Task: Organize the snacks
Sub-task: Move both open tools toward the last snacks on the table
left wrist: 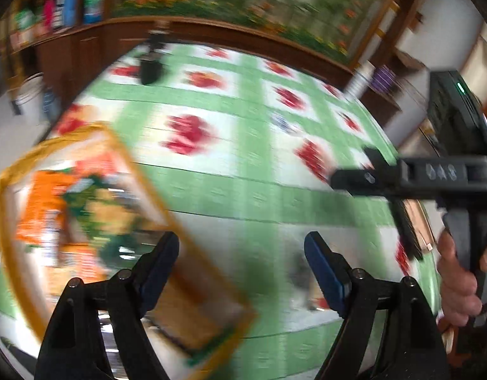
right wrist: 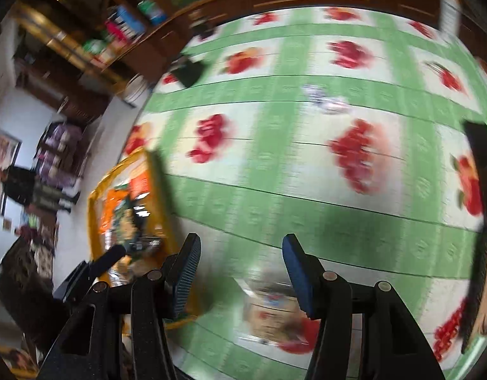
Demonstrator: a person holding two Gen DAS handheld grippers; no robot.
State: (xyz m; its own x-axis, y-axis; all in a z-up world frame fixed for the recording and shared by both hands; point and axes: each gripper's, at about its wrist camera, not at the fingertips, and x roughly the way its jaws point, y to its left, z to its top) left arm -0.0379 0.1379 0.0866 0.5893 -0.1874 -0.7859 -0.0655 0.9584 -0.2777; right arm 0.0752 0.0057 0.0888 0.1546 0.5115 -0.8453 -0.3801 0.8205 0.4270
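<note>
Both views are motion-blurred. A clear box with a yellow rim point(left wrist: 85, 145) sits on the green fruit-print tablecloth at the left and holds orange and green snack packs point(left wrist: 50, 202). My left gripper point(left wrist: 241, 253) is open and empty, its left finger over the box's near end. The box also shows in the right wrist view point(right wrist: 96, 196). My right gripper point(right wrist: 241, 253) is open and empty above a clear-wrapped snack pack point(right wrist: 271, 313) lying on the cloth. The right gripper also shows from the side in the left wrist view point(left wrist: 354, 177).
A small white and blue wrapper point(right wrist: 325, 98) lies mid-table. A black object point(right wrist: 188, 71) sits at the far left corner of the table point(right wrist: 275, 190). A dark board point(right wrist: 477, 285) stands at the right edge. Wooden shelves with packages point(right wrist: 126, 28) are behind.
</note>
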